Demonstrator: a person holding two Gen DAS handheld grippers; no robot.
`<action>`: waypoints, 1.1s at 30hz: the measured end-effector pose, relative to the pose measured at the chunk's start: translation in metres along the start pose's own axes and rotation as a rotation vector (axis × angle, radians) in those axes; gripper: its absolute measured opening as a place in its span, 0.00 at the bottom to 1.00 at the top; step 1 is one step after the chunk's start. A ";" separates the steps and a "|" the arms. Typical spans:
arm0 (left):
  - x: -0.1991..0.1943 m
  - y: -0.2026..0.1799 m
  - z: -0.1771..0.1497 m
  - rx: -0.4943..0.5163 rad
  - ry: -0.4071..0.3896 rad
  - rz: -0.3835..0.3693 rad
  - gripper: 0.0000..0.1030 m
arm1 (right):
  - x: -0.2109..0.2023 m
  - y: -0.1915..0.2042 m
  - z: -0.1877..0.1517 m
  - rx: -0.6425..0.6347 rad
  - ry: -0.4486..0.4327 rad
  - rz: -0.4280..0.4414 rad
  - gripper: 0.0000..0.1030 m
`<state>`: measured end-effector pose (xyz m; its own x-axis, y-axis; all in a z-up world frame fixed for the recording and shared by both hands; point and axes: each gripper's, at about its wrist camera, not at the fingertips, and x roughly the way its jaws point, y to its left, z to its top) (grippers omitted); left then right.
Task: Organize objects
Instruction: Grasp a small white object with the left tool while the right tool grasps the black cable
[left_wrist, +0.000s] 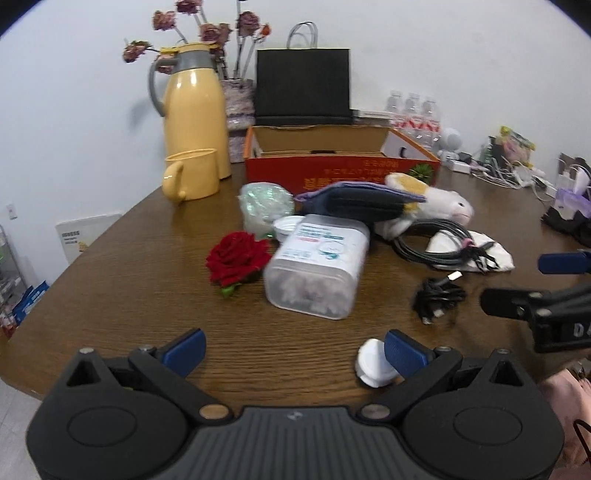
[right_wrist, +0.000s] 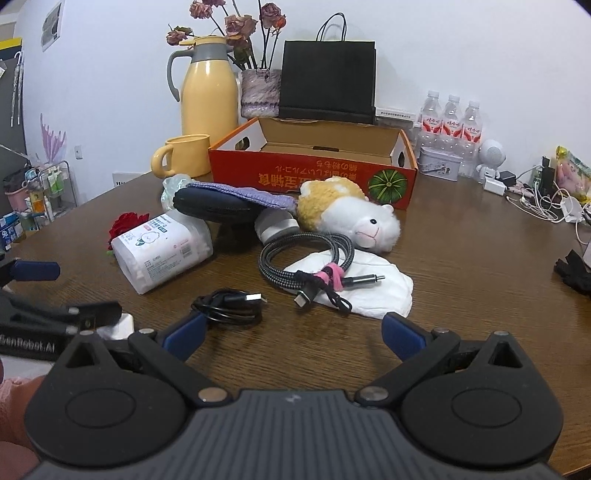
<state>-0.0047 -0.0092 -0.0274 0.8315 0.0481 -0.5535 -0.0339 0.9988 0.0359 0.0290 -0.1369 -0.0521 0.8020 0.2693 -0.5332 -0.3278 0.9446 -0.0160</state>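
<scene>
A clutter lies on the wooden table (left_wrist: 147, 295) before an open red cardboard box (left_wrist: 332, 170): a red rose (left_wrist: 236, 260), a clear cotton-swab tub (left_wrist: 317, 266), a plush hamster (right_wrist: 351, 214), a dark pouch (right_wrist: 218, 206), a braided cable coil (right_wrist: 306, 266) on a white cloth (right_wrist: 373, 291), and a small black USB cable (right_wrist: 229, 306). My left gripper (left_wrist: 295, 350) is open, a white plug (left_wrist: 373, 363) against its right finger. My right gripper (right_wrist: 291, 336) is open just short of the black cable, nothing between its fingers.
A yellow thermos jug (left_wrist: 195, 110), yellow mug (left_wrist: 192, 175), vase of dried flowers (right_wrist: 258, 88) and black paper bag (right_wrist: 328, 81) stand at the back. Water bottles (right_wrist: 450, 122), a tin (right_wrist: 439, 162) and tangled chargers (right_wrist: 535, 199) crowd the far right. A shelf rack (right_wrist: 44, 192) stands off the left edge.
</scene>
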 end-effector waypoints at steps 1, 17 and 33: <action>0.000 -0.002 0.000 0.005 0.000 -0.002 1.00 | 0.000 -0.001 0.000 0.004 0.000 0.001 1.00; 0.001 0.000 -0.002 -0.007 -0.005 -0.061 0.91 | 0.007 0.000 -0.002 0.025 0.012 -0.002 1.00; -0.004 -0.011 -0.010 0.050 -0.027 -0.153 0.10 | 0.010 0.006 -0.004 0.018 0.022 0.025 1.00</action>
<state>-0.0136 -0.0198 -0.0336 0.8394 -0.1051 -0.5333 0.1208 0.9927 -0.0056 0.0335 -0.1288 -0.0610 0.7824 0.2887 -0.5518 -0.3385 0.9409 0.0122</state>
